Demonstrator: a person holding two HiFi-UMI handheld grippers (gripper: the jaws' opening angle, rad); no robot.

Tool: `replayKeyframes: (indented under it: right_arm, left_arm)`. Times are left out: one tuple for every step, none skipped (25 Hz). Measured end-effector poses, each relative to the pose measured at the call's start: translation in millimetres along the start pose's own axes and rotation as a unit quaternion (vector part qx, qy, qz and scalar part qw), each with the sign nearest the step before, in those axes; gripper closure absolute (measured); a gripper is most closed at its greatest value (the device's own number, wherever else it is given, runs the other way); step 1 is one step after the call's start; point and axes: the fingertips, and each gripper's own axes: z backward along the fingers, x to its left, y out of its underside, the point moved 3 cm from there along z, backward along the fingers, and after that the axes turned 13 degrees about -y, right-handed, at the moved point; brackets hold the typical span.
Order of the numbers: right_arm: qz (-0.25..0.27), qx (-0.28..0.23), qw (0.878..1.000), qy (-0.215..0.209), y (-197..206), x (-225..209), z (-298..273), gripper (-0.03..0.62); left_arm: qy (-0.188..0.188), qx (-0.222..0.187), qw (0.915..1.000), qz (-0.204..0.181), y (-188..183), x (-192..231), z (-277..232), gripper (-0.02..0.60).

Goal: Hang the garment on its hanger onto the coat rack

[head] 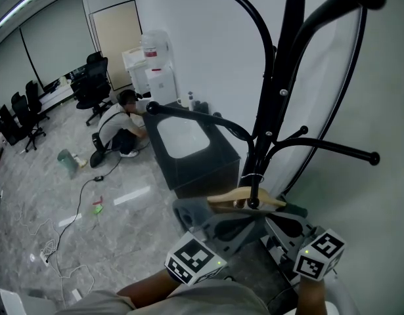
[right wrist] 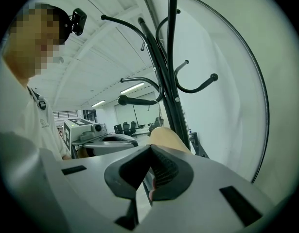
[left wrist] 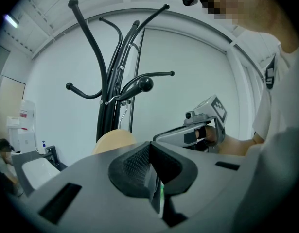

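The black coat rack (head: 275, 84) stands against the white wall. A wooden hanger (head: 244, 200) hangs close to its pole, and the metal hook (left wrist: 115, 100) curves over a ball-tipped arm (left wrist: 139, 86). A dark grey garment (head: 183, 212) drapes from the hanger. My left gripper (head: 205, 220) sits under the hanger's left end, jaws shut with a thin dark fold of fabric between them (left wrist: 151, 178). Under the right end my right gripper (head: 290, 225) is shut the same way (right wrist: 148, 178). The hanger's pale end shows just beyond each pair of jaws (right wrist: 166, 140).
A black cabinet with a white top (head: 188, 146) stands left of the rack. Beside it a person (head: 119, 126) crouches on the floor. A water dispenser (head: 156, 64), office chairs (head: 90, 84) and loose cables (head: 64, 228) lie further off. The wall is close behind the rack.
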Motion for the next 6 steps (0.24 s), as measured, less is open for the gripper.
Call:
replayKeyframes:
  right_arm:
    - [0.001,0.001,1.0,0.001,-0.4,0.1,0.8,0.579]
    - [0.002,0.001,1.0,0.001,-1.0,0.1,1.6,0.579]
    - [0.003,0.001,1.0,0.002,-1.9,0.0,2.4,0.579]
    - [0.004,0.001,1.0,0.002,-2.8,-0.1,3.1,0.579]
    - [0.005,0.001,1.0,0.001,-3.7,-0.3,3.8,0.579]
    - [0.006,0.001,1.0,0.001,-4.5,-0.5,4.4,0.579]
  left_arm:
    - [0.0,0.0,1.0,-0.001,0.1,-0.3,0.6,0.577]
    - [0.001,0.001,1.0,-0.002,0.1,-0.7,1.1,0.577]
    - [0.002,0.001,1.0,-0.002,0.1,-1.1,1.4,0.577]
    - [0.003,0.001,1.0,-0.003,0.1,-1.5,1.5,0.577]
    - [0.004,0.001,1.0,-0.003,0.0,-1.8,1.6,0.577]
    - [0.004,0.001,1.0,-0.004,0.0,-2.1,1.6,0.577]
